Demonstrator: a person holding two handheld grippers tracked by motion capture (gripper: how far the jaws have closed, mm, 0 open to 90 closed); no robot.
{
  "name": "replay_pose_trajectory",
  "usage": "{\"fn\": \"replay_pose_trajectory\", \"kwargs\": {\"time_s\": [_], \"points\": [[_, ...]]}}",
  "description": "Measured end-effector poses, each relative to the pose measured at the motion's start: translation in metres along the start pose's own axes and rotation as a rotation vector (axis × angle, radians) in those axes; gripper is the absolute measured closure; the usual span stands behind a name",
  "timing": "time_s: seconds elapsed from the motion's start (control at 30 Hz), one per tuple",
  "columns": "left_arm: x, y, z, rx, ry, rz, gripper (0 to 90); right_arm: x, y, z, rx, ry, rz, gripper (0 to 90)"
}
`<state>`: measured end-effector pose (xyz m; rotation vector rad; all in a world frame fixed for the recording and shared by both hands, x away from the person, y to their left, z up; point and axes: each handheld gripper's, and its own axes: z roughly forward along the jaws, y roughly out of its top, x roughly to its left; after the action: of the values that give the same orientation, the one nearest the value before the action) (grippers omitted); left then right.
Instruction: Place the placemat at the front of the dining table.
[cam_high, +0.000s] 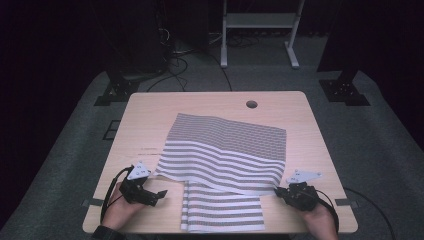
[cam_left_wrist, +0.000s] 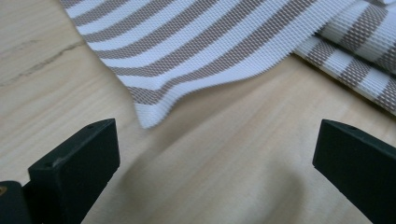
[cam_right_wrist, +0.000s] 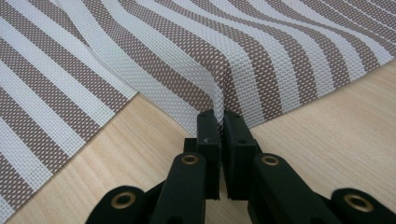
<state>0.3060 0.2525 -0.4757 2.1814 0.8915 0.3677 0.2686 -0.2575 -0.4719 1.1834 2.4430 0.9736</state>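
Lying across the middle of the pale wooden desk: striped woven cloth, brown and white, partly folded, one narrower panel reaching down to the near edge.

Right claw: at the cloth's near right corner in the high view. Right claw view: jaws pressed together on a raised pinch of the cloth edge, fabric tenting up from the desk into the grip, open mesh weave plainly legible. No such detail from above.

Left claw: on bare desk just beside the cloth's near left corner, held in a hand. Left claw view: jaws standing wide apart, nothing between them, cloth corner lying flat just ahead and untouched; second layer of cloth at upper right.

High view alone: round cable hole near the far edge of the desk, grey plates atop both claws, dark carpet, white frame legs and cables beyond.

Writing, brands, labels: none readable anywhere.
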Motion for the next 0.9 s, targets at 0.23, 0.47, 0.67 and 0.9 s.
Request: {"fn": "replay_pose_trajectory", "kwargs": {"time_s": [0.23,0.47,0.67,0.9], "points": [[0.017,0.006,0.008,0.026,0.038,-0.022,11.9,-0.001,0.000,0.000,0.003,0.003,-0.001,85.9],[0.021,0.012,0.012,0.004,0.051,-0.019,25.5,-0.002,0.000,0.000,0.002,0.008,0.003,85.9],[0.024,0.013,0.013,-0.028,0.002,-0.017,48.0,-0.002,0.000,0.000,0.003,0.009,0.007,85.9],[0.022,0.023,0.009,-0.033,0.000,-0.029,68.6,-0.003,0.001,0.000,0.006,0.010,0.005,86.0]]}}
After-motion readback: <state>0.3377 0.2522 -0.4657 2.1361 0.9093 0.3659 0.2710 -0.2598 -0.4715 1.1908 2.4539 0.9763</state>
